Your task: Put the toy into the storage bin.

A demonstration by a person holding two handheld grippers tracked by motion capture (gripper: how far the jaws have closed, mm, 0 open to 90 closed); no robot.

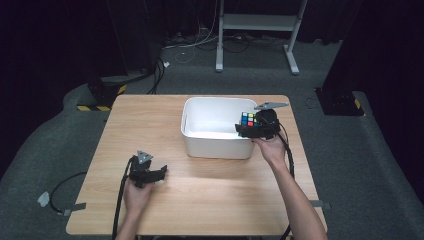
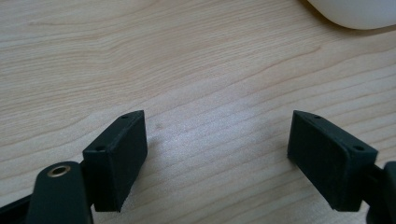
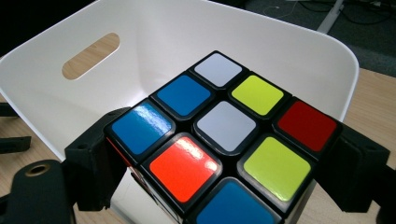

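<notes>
Over the white bin point(image 3: 289, 51), the right tool point(image 3: 224, 158) clamps a scrambled cube point(image 3: 224, 140).

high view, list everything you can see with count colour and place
puzzle cube: one, mixed colour stickers on black, held over the right end of the bin
bin: one, white, on the table's far right part
table: one, light wood, centre of the scene
desk frame: one, pale grey, on the floor behind the table
cables: several, dark and white, on the floor at the back
left claw: one, black, open, low over the table's near left
right claw: one, black, shut on the cube
hands: two, one behind each claw
</notes>
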